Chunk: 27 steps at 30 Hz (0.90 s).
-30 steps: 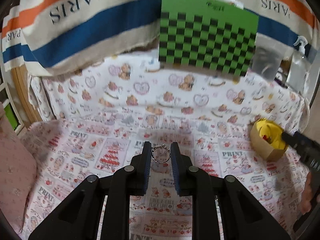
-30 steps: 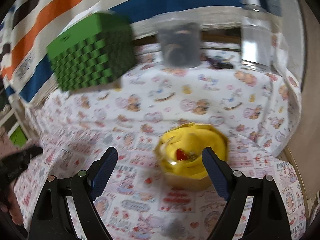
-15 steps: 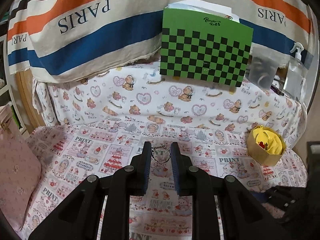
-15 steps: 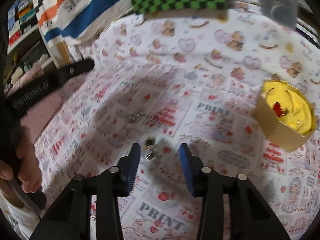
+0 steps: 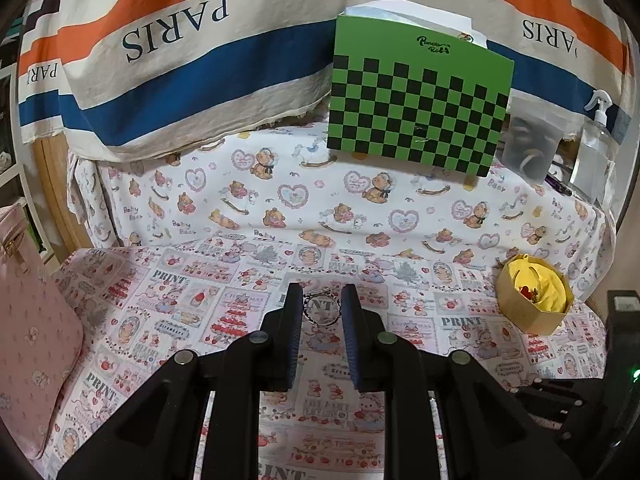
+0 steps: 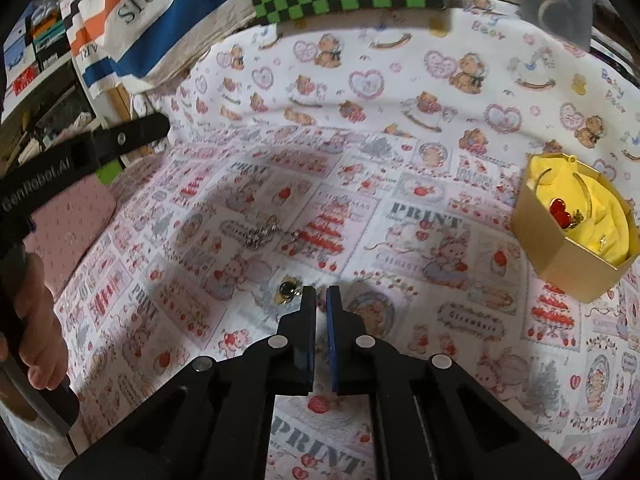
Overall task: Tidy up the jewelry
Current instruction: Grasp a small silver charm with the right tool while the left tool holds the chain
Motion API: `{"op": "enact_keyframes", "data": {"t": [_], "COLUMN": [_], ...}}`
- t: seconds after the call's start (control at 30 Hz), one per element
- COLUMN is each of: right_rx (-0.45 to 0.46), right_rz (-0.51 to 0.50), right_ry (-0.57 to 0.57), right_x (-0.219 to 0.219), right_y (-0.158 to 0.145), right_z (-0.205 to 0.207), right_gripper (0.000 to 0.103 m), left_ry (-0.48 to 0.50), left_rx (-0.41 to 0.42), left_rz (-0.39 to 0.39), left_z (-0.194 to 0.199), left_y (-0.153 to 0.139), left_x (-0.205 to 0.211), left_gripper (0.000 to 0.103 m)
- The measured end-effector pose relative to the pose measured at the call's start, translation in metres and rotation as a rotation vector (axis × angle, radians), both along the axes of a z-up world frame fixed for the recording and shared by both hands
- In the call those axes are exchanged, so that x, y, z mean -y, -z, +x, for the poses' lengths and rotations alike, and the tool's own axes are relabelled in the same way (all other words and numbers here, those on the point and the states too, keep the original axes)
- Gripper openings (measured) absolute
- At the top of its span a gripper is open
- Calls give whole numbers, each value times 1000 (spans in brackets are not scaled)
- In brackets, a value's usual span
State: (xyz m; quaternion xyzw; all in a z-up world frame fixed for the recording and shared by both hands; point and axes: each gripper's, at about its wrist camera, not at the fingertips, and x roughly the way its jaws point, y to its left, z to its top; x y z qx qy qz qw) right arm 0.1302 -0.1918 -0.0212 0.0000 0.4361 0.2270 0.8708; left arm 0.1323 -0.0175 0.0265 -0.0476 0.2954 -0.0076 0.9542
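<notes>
My left gripper (image 5: 321, 307) is shut on a thin silver ring-shaped bracelet (image 5: 321, 311) and holds it above the printed cloth. My right gripper (image 6: 321, 295) has its jaws nearly closed, low over the cloth; I cannot tell whether anything is pinched. A small dark-and-gold earring (image 6: 287, 292) lies just left of its tips. A silver chain (image 6: 262, 235) lies farther back on the cloth. A tan hexagonal box (image 6: 568, 258) with yellow lining holds a red heart piece (image 6: 560, 210); the box also shows in the left wrist view (image 5: 532, 312).
A green-and-black checkered box (image 5: 416, 100) stands on the raised back ledge beside a clear container (image 5: 530, 148) and a spray bottle (image 5: 596, 136). A pink bag (image 5: 32, 320) lies at the left. A striped PARIS towel (image 5: 180, 60) hangs behind.
My right gripper swung left from the yellow-lined box, came down to the cloth by the earring, and its jaws closed from wide to nearly shut. My left gripper still holds the bracelet.
</notes>
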Motion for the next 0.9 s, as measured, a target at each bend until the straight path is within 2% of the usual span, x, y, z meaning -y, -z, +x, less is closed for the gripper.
{"op": "enact_keyframes", "data": {"t": [0.17, 0.33, 0.53, 0.6, 0.67, 0.9], "right_rx": [40, 129, 90, 86, 78, 26], "right_rz": [53, -10, -30, -36, -23, -23], "right_ry": [-12, -15, -44, -48, -52, -48], "right_x": [8, -2, -13, -15, -15, -16], "right_y": [-10, -13, 2, 4, 4, 12], "right_z": [-2, -8, -2, -2, -1, 6], "right_gripper": [6, 11, 12, 20, 23, 23], "left_ry": [-9, -29, -44, -46, -46, -44], "left_rx": [-1, -5, -16, -17, -19, -18], "left_rz": [-6, 17, 5, -1, -5, -2], "left_z": [1, 3, 6, 6, 6, 6], "left_y": [0, 3, 6, 6, 6, 7], "left_x": [-3, -3, -8, -10, -11, -9], "left_gripper": [19, 19, 19, 19, 19, 19]}}
